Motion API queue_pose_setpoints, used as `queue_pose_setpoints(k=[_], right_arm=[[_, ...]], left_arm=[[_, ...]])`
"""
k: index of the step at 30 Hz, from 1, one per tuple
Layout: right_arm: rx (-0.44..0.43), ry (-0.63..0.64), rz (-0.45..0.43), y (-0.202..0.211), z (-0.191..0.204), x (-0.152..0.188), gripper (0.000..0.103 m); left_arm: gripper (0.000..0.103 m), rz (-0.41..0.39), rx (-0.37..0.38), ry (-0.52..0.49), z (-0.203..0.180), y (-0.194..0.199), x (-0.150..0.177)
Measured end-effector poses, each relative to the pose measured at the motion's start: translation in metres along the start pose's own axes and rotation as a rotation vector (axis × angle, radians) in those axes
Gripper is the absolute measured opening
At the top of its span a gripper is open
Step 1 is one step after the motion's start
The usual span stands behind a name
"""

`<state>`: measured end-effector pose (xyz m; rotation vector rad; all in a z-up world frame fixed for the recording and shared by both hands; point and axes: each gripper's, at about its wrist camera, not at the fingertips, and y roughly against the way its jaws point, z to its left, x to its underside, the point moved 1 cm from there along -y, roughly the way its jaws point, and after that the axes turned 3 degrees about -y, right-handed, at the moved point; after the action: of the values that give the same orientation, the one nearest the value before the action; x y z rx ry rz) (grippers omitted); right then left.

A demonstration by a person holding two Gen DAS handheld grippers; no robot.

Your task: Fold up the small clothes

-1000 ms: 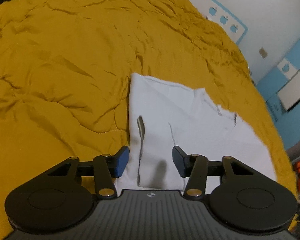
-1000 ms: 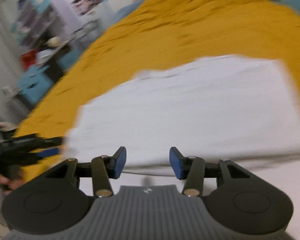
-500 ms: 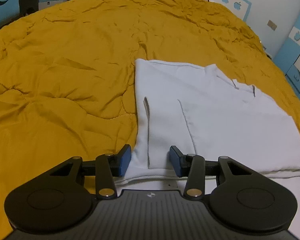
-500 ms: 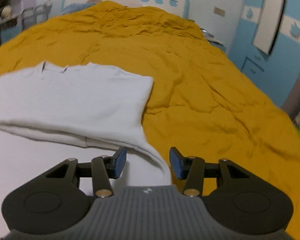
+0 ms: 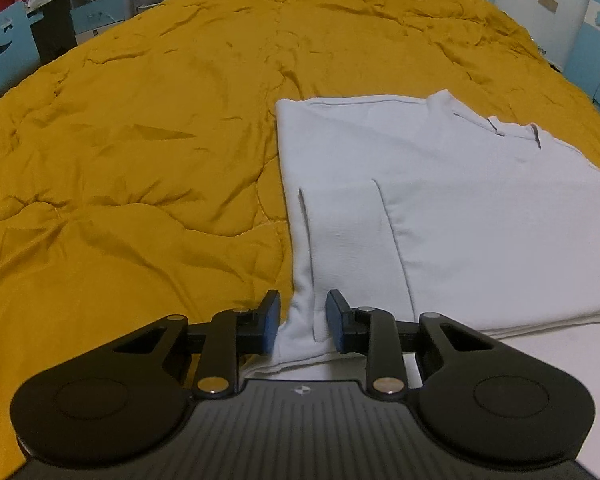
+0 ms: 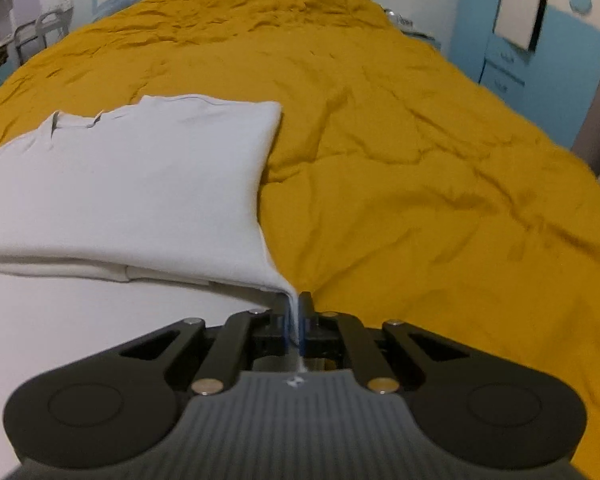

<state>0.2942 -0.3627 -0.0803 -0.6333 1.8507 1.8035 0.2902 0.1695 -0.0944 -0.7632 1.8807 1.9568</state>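
Ahead of the jaws lay a white shirt (image 5: 440,200) of soft, smooth matt cloth. Around it the mustard bed cover (image 5: 140,140) was matt, creased and quilted fabric. Both grippers (image 5: 302,326) (image 6: 296,322) looked like matt black plastic, with shiny metal pins and blue pads (image 5: 270,320).

A white T-shirt (image 5: 440,200) lies folded on the mustard quilt (image 5: 140,140), collar at the far edge, one sleeve flat on top, its near-right corner lifted.

Plain white shirt (image 5: 440,184); mustard-yellow quilt (image 5: 140,140); black gripper (image 6: 296,316) with blue pads; light-blue wall (image 6: 572,52).
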Motion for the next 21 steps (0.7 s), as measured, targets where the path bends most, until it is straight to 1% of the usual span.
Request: queue_pose_setpoints(k=[3,7,9,11,12,14,15,16,18,21], right_arm=[[-0.004,-0.003,0.017,0.004,-0.001,-0.004,0.0],[-0.005,-0.019,0.041,0.024,-0.004,-0.007,0.0],[-0.001,-0.008,0.044,0.036,-0.006,-0.006,0.0],[-0.002,-0.003,0.049,0.05,-0.01,-0.003,0.0],[-0.024,-0.009,0.049,0.06,-0.013,-0.002,0.0],[-0.063,0.002,0.034,0.08,-0.016,-0.001,0.0],[-0.075,0.018,0.026,0.089,-0.016,-0.001,0.0],[-0.085,0.037,0.017,0.1,-0.016,-0.001,0.0],[-0.111,0.083,-0.006,0.124,-0.015,0.001,0.001],[-0.148,0.164,-0.033,0.157,-0.012,0.009,0.001]], left_arm=[[0.034,0.0,-0.001,0.001,0.002,0.008,-0.003],[0.035,-0.004,-0.051,-0.041,0.004,0.028,0.001],[0.035,-0.009,-0.057,-0.062,0.006,0.04,0.006],[0.035,-0.013,-0.042,-0.084,0.007,0.054,0.01],[0.036,-0.021,-0.03,-0.1,0.007,0.062,0.013],[0.041,-0.041,-0.007,-0.131,0.006,0.078,0.015],[0.045,-0.052,0.004,-0.148,0.005,0.086,0.017],[0.046,-0.064,0.013,-0.166,0.003,0.095,0.019],[0.047,-0.082,0.035,-0.206,-0.001,0.112,0.024],[0.049,-0.099,0.088,-0.268,-0.012,0.133,0.037]])
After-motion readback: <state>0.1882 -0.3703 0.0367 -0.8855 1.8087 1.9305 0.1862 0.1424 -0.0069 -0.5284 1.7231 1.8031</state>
